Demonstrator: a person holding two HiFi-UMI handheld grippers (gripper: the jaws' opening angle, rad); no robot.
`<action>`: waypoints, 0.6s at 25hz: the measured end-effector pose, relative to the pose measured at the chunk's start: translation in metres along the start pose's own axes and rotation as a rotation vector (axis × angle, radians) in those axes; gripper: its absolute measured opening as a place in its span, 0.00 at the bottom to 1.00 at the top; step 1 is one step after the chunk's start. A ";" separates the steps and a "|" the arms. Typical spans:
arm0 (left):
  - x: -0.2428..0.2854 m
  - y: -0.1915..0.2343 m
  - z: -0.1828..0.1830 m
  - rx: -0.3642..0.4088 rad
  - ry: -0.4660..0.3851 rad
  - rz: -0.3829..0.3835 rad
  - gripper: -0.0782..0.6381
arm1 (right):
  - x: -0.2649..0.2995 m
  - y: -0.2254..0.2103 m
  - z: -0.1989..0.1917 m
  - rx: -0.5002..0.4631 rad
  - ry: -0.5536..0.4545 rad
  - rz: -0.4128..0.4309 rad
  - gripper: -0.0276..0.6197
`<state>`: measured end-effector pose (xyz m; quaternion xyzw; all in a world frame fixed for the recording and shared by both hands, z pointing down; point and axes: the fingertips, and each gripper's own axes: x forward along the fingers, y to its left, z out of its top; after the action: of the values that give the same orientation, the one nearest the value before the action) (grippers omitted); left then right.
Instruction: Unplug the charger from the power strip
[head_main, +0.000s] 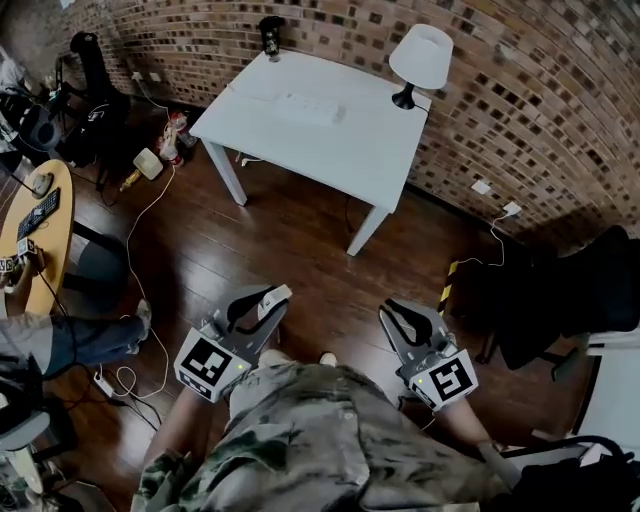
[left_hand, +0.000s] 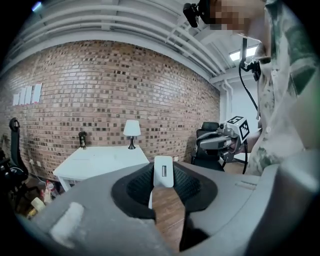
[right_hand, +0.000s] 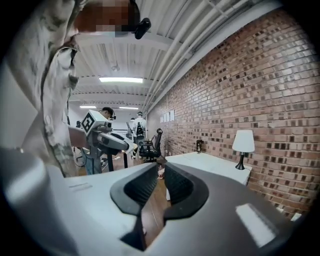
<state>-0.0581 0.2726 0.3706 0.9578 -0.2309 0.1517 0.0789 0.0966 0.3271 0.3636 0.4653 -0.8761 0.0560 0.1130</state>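
My left gripper (head_main: 272, 300) (left_hand: 163, 172) is shut on a small white charger (left_hand: 163, 171) with a port slot on its face; the block sits upright between the jaw tips. The white power strip (head_main: 310, 108) lies on the white table (head_main: 370, 160) far ahead, well apart from both grippers. My right gripper (head_main: 392, 308) (right_hand: 160, 167) is held beside the left one above the wood floor, its jaws a narrow gap apart with nothing between them. Each gripper shows in the other's view: the right gripper (left_hand: 222, 142) and the left gripper (right_hand: 107, 140).
A white lamp (head_main: 420, 55) and a dark small object (head_main: 270, 38) stand on the table by the brick wall. A black office chair (head_main: 570, 290) is at the right. A round wooden table (head_main: 40, 230), a seated person and floor cables (head_main: 130, 380) are at the left.
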 end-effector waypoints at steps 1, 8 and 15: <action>0.000 -0.016 -0.003 -0.005 0.005 0.000 0.26 | -0.011 0.004 -0.005 -0.005 0.001 0.009 0.13; -0.002 -0.078 -0.004 0.011 0.003 0.004 0.26 | -0.060 0.022 -0.018 -0.010 -0.016 0.039 0.12; -0.003 -0.095 0.003 0.035 0.010 0.003 0.26 | -0.072 0.022 -0.009 -0.022 -0.041 0.044 0.10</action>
<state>-0.0155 0.3567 0.3588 0.9580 -0.2293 0.1606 0.0629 0.1183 0.3994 0.3549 0.4458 -0.8888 0.0391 0.0989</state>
